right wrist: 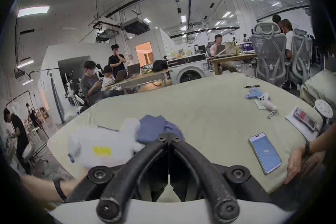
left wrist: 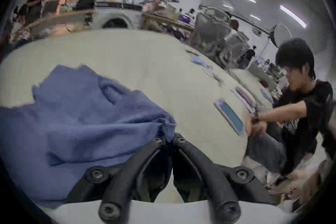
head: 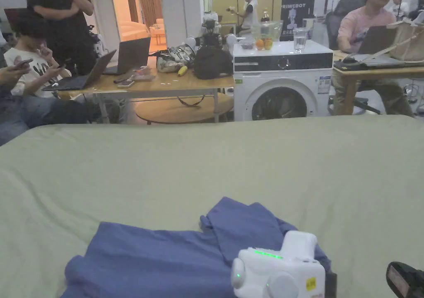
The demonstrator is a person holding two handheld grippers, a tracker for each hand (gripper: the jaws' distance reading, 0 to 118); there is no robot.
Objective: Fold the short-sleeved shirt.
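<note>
Item one, on my left: the short-sleeved shirt [head: 157, 257], blue, lying rumpled on the near part of the bench [head: 215, 158], which is covered in a pale green cloth; one flap is turned back over the body toward the far right. I judge it light, thin and limp, a fabric that will sag and crease from any single hold, not slippery, not fragile. Best taken at hems, shoulder seams or sleeve edges, two corners at once so the panel stays taut. Item two: my left tool [left wrist: 170, 140], jaws clenched on a gathered edge of the shirt at its right side, cloth bunched between the tips in the left gripper view; its white housing sits over the shirt's near right corner in the head view. Item three: my right tool [right wrist: 169, 139], jaws drawn together with blue cloth right at the tips; I cannot tell whether they pinch the shirt or merely sit in front of it. Item four, right side of the bench: a phone [right wrist: 265, 152] lying face up, a second phone [right wrist: 304, 118] on a white card, a small pale toy [right wrist: 266, 100] and a blue packet [right wrist: 252, 93], all well apart from the shirt. Fold not yet formed, by my reckoning.
</note>
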